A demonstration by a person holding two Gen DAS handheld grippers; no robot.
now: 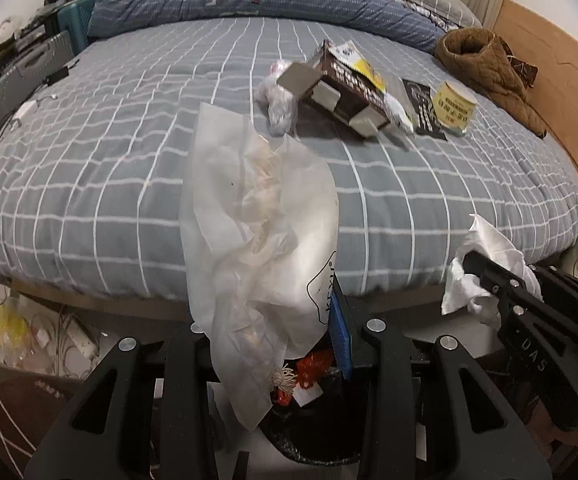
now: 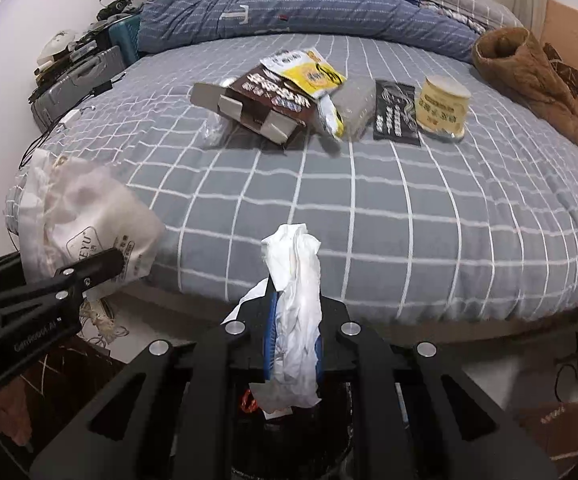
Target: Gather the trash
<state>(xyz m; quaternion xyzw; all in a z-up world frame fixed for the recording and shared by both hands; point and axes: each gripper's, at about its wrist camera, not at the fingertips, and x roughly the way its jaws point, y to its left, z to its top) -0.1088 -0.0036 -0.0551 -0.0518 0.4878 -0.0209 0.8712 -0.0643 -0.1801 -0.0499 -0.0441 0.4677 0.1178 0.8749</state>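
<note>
Right under both cameras sits the black trash bin (image 1: 313, 432), on the floor in front of the bed (image 1: 429, 208). Some red and white scraps already lie inside it.

I use the bin as my marker for places.

Biggest thing is the bed, just behind the bin, with its grey checked cover. Far behind the bin, in the middle of the bed, more trash waits: a brown box (image 2: 265, 100), a yellow packet (image 2: 309, 72), a black packet (image 2: 395, 114), a yellow tub (image 2: 443, 104) and a crumpled clear wrapper (image 1: 277, 96).

Next in size is the floppy white bag (image 1: 257, 216). It hangs above the bin, a bit to the bin's left side. The left gripper (image 1: 273, 344) has its jaws partly closed, pinching the bag's lower end.

Smaller is the white tissue wad (image 2: 295, 312). It is right above the bin. The right gripper (image 2: 293, 344) is squeezed tight on it.

I think the step in hand is the drop: both pieces are carried over the bin. The next move calls for each gripper to open its jaws while above the bin's mouth. The bag is wide and floppy, so it may catch on the bin's edge.
</note>
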